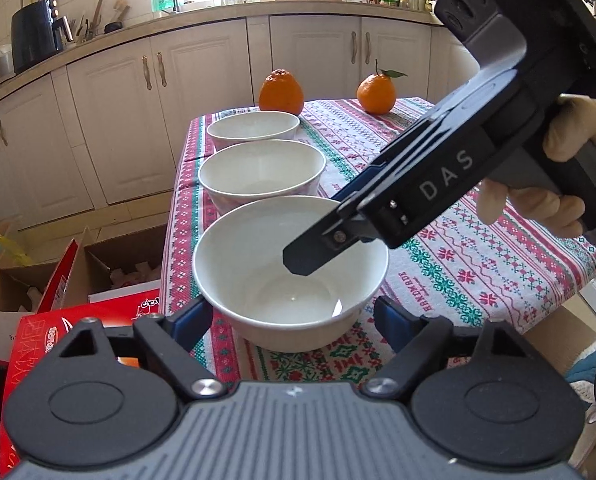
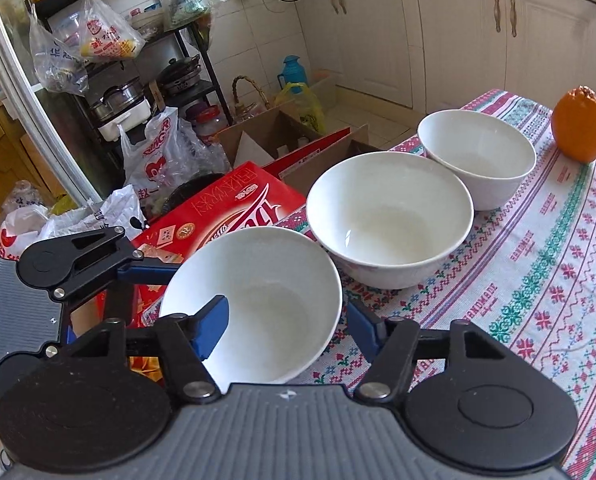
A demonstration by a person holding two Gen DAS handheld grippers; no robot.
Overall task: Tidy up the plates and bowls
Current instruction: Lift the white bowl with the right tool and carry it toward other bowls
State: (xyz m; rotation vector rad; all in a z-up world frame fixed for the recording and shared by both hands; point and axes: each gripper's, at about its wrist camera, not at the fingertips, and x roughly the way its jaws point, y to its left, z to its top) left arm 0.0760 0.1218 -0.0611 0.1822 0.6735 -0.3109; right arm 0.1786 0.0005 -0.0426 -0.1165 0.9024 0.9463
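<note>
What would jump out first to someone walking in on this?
Three white bowls in a row along the edge of a festive patterned tablecloth: the nearest bowl, the middle bowl, the far bowl. The right hand-held gripper straddles the nearest bowl's rim. Two oranges sit behind.

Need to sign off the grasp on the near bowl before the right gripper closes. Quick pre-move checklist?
1. Right gripper open: ok, its jaws stand apart.
2. Straddling the rim: ok, one finger is inside the near bowl, the other outside its wall.
3. Left gripper clear of the bowl: cannot tell; it is open with a finger on either side, contact unclear.
4. Near bowl empty: ok.
5. Middle bowl empty, free to receive a stack: ok.
6. Near bowl clear of the middle bowl: cannot tell; the rims look very close in the right wrist view.
</note>
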